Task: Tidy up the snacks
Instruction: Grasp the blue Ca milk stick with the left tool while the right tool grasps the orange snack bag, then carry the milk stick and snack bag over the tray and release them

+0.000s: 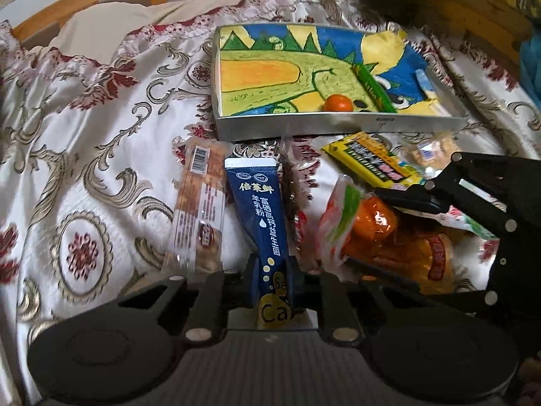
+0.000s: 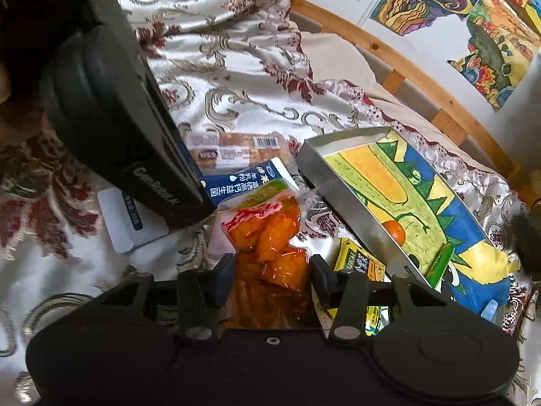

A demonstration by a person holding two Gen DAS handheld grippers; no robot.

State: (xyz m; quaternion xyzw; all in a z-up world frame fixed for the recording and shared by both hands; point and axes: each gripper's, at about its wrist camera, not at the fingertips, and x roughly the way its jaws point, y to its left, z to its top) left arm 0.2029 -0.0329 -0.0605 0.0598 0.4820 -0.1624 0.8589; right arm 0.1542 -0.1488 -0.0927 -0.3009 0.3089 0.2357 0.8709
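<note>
While my left tongs (image 1: 273, 279) pinch the lower end of one dark blue sachet (image 1: 258, 209), my right tongs (image 2: 272, 275) stand part-open around one orange snack pack (image 2: 270, 257), and I cannot tell if their pads press it. Both packs lie on the bed (image 1: 101, 135), on a flowered bedspread, just short of the tray's near wall.

I count one metal tray (image 1: 338, 125) with a bright dinosaur drawing on its floor; inside it sit one small orange fruit (image 1: 338, 102) and one green stick pack (image 1: 373, 86), both toward its near right corner. Outside it I count one long clear-wrapped bar (image 1: 199, 209) with a barcode, touching the sachet's left edge, one dark snack in clear wrap (image 1: 292, 189) on the sachet's right, one yellow packet (image 1: 375, 164) by the tray's front wall, and one blurred wrapped biscuit (image 1: 427, 154) beyond it. One pale blue-and-white card (image 2: 130, 223) lies under my left tool.

The left half of the tray floor is bare, and so is the bedspread to the left of the bar. The right side is crowded, packs overlapping up to the tray wall.

The sachet carries white Chinese writing, with "Se" and "Ca" on yellow dots. My left tool's casing reads "GenRobot.AI".
</note>
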